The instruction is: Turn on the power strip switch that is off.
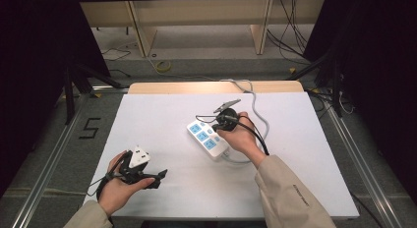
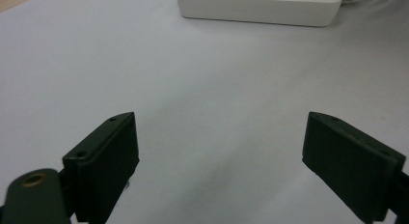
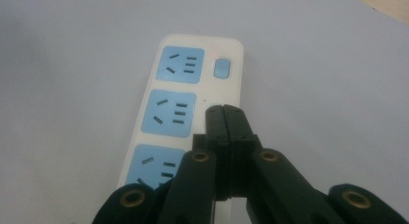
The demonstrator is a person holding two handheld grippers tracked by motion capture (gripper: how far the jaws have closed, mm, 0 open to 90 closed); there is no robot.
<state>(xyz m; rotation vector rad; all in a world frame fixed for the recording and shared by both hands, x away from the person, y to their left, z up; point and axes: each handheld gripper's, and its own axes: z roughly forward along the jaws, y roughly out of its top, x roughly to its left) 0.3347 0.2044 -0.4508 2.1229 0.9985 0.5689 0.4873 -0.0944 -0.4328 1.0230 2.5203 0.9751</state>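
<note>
The right gripper [image 3: 224, 110], jaws clenched on nothing, seemingly presses the power strip's [image 3: 159, 113] middle switch; the left gripper [image 2: 219, 151] rests released on the bench [image 1: 305, 154].

The right claw [image 3: 224, 119] is seen pressed shut with nothing gripped, its tips set on the white power strip [image 3: 144, 103] beside the middle blue socket [image 3: 169, 113], below the strip's switch [image 3: 221, 68], on the table [image 3: 72, 64].

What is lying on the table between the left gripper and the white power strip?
Nothing: in the high view and the left gripper view, only bare white table lies between the open left gripper and the power strip.
</note>
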